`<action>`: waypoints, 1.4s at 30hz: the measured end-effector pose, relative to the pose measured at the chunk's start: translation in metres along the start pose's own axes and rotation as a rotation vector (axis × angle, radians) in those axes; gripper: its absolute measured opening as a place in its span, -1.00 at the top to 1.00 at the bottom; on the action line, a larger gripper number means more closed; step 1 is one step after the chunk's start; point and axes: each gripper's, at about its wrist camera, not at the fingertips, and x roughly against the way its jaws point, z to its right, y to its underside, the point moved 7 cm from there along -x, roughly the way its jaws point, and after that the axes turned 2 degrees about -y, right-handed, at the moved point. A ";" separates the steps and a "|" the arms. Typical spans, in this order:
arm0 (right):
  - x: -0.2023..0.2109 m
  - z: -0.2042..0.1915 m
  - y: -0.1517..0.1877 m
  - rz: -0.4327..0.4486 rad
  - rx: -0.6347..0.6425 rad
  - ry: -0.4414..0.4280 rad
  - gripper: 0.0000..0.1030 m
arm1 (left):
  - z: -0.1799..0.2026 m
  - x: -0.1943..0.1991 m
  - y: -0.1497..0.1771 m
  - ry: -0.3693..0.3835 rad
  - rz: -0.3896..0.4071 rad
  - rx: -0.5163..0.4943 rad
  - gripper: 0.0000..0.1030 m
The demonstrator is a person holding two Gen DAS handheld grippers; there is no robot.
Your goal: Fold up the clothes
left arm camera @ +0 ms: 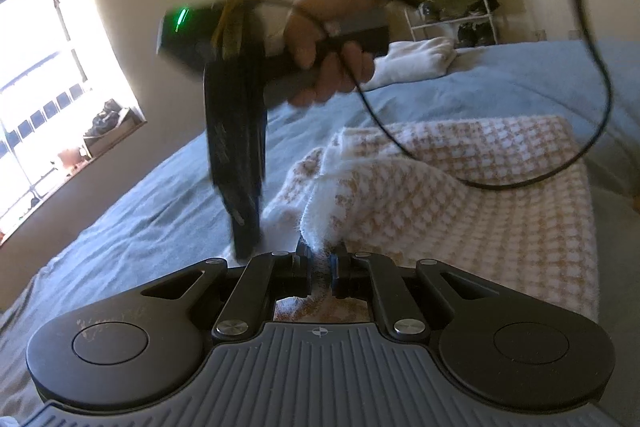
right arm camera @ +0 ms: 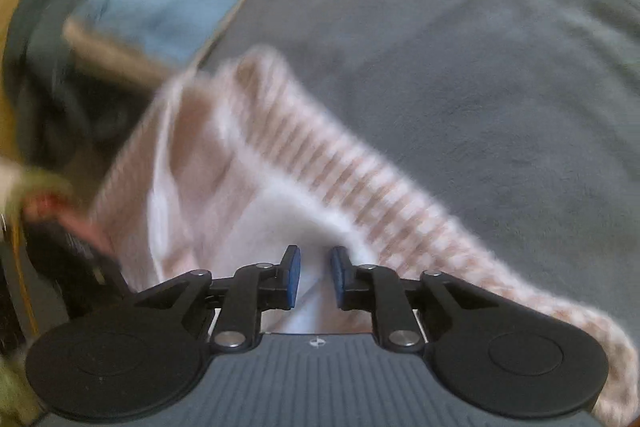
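Two claws: you work both on one checked garment [left arm camera: 460, 187], pink-tan and white, lying on the bed [left arm camera: 140, 219].
Left claw [left arm camera: 322, 259]: jaws nearly closed, pinching a fuzzy white edge of the garment.
Right claw [right arm camera: 314, 269]: jaws parted a little over a white fold; nothing clamped that I can see, though blur hides much.
Garment's place: mid-bed, partly doubled over, one flap raised at your left claw.
Doing it well: probably keep the pinched edge taut, and lay it square on the layer below.
Count: one checked garment, one white bundle [left arm camera: 416, 61] toward the bed's far edge.
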 end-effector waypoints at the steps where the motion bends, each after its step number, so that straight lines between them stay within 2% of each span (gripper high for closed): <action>1: 0.020 0.007 0.003 0.066 -0.044 0.037 0.16 | -0.001 -0.001 0.000 -0.004 -0.001 0.002 0.80; 3: 0.062 0.023 0.013 0.184 -0.149 0.088 0.08 | -0.005 -0.002 -0.002 -0.010 -0.006 0.011 0.72; 5: 0.100 0.034 0.033 0.259 -0.267 0.080 0.05 | -0.010 -0.003 -0.002 -0.015 -0.014 0.031 0.61; 6: 0.120 0.039 0.048 0.299 -0.325 0.075 0.02 | -0.014 -0.005 -0.003 -0.027 -0.020 0.045 0.46; 7: 0.136 0.043 0.062 0.335 -0.368 0.076 -0.08 | -0.019 -0.008 -0.003 -0.044 -0.027 0.060 0.39; 8: 0.146 0.045 0.076 0.367 -0.408 0.082 -0.22 | -0.025 -0.009 -0.003 -0.061 -0.034 0.079 0.37; 9: 0.156 0.046 0.090 0.399 -0.449 0.090 -0.25 | -0.032 -0.011 -0.004 -0.079 -0.040 0.111 0.33; 10: 0.162 0.049 0.104 0.417 -0.477 0.092 -0.25 | -0.040 -0.012 -0.004 -0.095 -0.047 0.150 0.18; 12: 0.163 0.051 0.122 0.445 -0.502 0.102 -0.25 | -0.057 -0.011 -0.003 -0.116 -0.065 0.240 0.01; 17: 0.132 0.035 0.126 0.423 -0.394 0.235 -0.21 | -0.096 0.012 0.016 -0.205 -0.163 0.428 -0.02; 22: 0.114 0.020 0.123 0.401 -0.178 0.381 -0.18 | -0.131 0.043 0.041 -0.311 -0.282 0.598 -0.03; 27: 0.081 -0.010 0.117 0.278 0.157 0.393 -0.17 | -0.131 0.069 0.075 -0.384 -0.457 0.664 -0.04; 32: 0.043 -0.024 0.107 0.087 0.441 0.362 -0.14 | -0.118 0.065 0.091 -0.399 -0.525 0.670 -0.04; 33: 0.037 -0.023 0.105 0.044 0.473 0.358 -0.11 | -0.115 0.063 0.093 -0.405 -0.532 0.662 -0.04; 35: 0.031 -0.017 0.102 -0.013 0.497 0.346 0.10 | -0.113 0.062 0.098 -0.411 -0.541 0.658 -0.04; 37: 0.026 -0.013 0.101 -0.050 0.509 0.323 0.17 | -0.113 0.061 0.104 -0.415 -0.547 0.666 -0.04; 40: 0.019 -0.009 0.104 -0.115 0.528 0.295 0.17 | -0.114 0.060 0.108 -0.408 -0.541 0.686 -0.04; 42: 0.011 -0.007 0.109 -0.152 0.560 0.307 0.14 | -0.113 0.061 0.108 -0.407 -0.532 0.691 -0.04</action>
